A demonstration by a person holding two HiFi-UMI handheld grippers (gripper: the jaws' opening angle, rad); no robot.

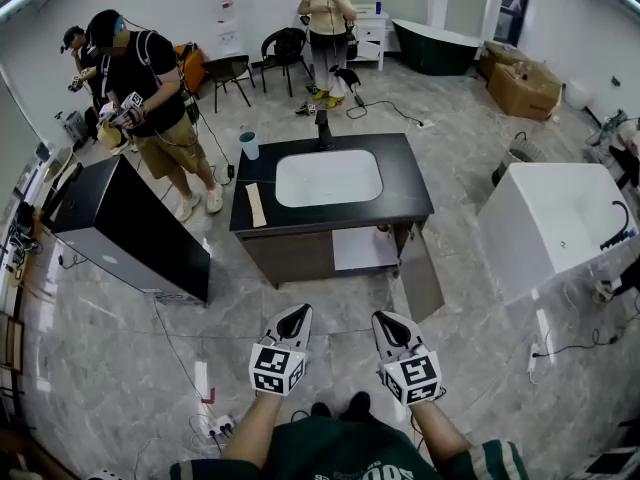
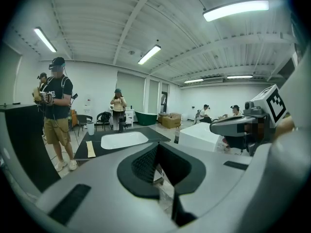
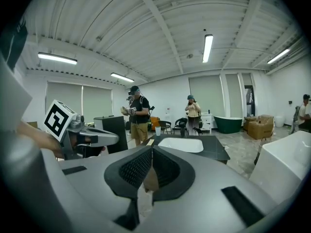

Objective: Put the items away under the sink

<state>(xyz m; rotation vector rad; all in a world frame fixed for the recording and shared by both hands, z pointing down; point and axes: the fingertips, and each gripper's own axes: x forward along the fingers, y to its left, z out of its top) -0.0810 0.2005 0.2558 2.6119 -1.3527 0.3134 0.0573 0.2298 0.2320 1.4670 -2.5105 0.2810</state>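
Vanity [image 1: 405,183] stands mid-room: black top, white basin [image 1: 328,177] sunk in the middle, faucet [image 1: 322,133] at the back edge. Items to stow are on the top. A cup [image 1: 249,145] stands upright at the back left corner, and a flat tan strip [image 1: 256,205] lies along the left edge, close to the rim. Cabinet door [image 1: 420,273] at the front right hangs open, showing a pale interior [image 1: 365,248].

Left gripper [image 1: 298,314] and right gripper [image 1: 388,320] are held side by side, well short of the vanity front. Both have their fingers pressed together with nothing between them.

Bare marble floor [image 1: 330,303] lies open between grippers and cabinet front. The open door juts toward the white tub [image 1: 555,218], narrowing the passage on that side. On the left a black cabinet [image 1: 130,228] stands apart from the vanity, with a floor lane between. A power strip [image 1: 218,426] and cables lie on the floor near the wearer's left.

One person in a black shirt [image 1: 150,98] stands by the back left corner; another [image 1: 325,28] stands beyond the faucet.
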